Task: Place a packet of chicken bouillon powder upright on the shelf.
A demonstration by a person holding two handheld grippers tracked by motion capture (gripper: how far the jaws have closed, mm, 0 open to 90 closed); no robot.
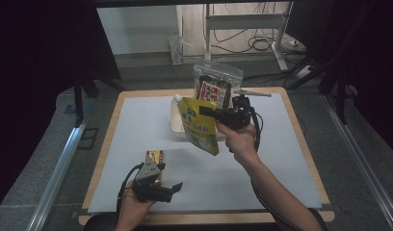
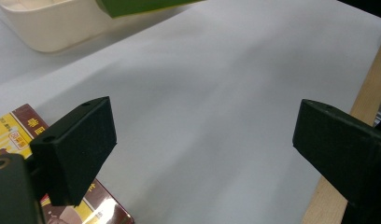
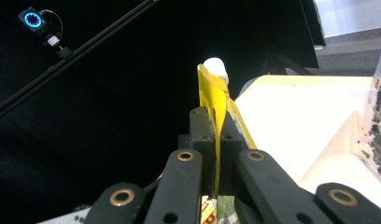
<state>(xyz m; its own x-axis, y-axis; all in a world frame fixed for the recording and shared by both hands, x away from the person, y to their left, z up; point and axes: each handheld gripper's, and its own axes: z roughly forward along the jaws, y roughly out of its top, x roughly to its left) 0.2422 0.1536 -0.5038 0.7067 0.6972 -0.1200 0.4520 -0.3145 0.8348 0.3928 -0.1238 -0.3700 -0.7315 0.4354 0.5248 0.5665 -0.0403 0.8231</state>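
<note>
Right gripper (image 1: 207,111): jaws clamped on the upper edge of a yellow-green spouted pouch (image 1: 199,126), white cap at its top left corner. Pouch held in the air, tilted, above the middle of the tabletop, partly in front of a cream bin (image 1: 174,120). A clear snack bag (image 1: 215,84) stands upright in the bin, toward the far edge. Left gripper (image 1: 176,187): jaws spread wide, nothing between them, low over the near edge of the white sheet (image 1: 137,125). A small red-and-yellow box (image 1: 152,156) lies flat just beside it on the sheet
</note>
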